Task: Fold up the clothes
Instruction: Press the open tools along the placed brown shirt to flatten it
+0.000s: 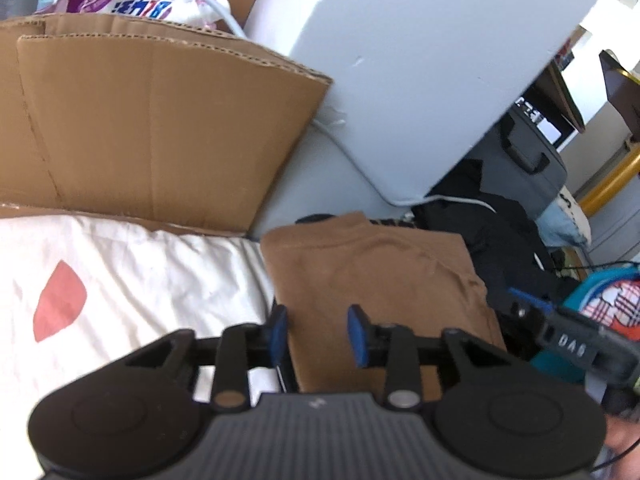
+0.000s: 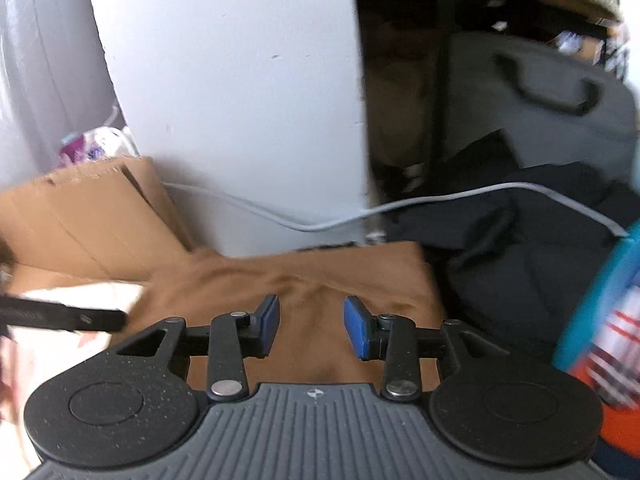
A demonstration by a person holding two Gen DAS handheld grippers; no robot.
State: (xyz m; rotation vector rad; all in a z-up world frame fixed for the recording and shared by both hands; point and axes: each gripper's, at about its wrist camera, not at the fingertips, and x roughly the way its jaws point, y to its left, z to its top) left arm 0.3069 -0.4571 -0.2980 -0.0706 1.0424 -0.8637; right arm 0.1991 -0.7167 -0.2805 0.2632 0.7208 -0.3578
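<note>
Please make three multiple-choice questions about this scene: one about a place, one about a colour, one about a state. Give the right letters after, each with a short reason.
1. Where does the brown folded garment lie in the left wrist view?
A. right of the white bedding
B. inside the cardboard box
C. on top of the grey case

2. What colour are the pads of the right gripper?
A. red
B. blue
C. green

3. How does the left gripper stand?
A. shut on the garment
B. shut on nothing
C. open

Answers: 1 A, the garment lies beside the bedding, at its right edge. 2 B, both pads show blue. 3 C, a clear gap separates the fingers and nothing is held.
</note>
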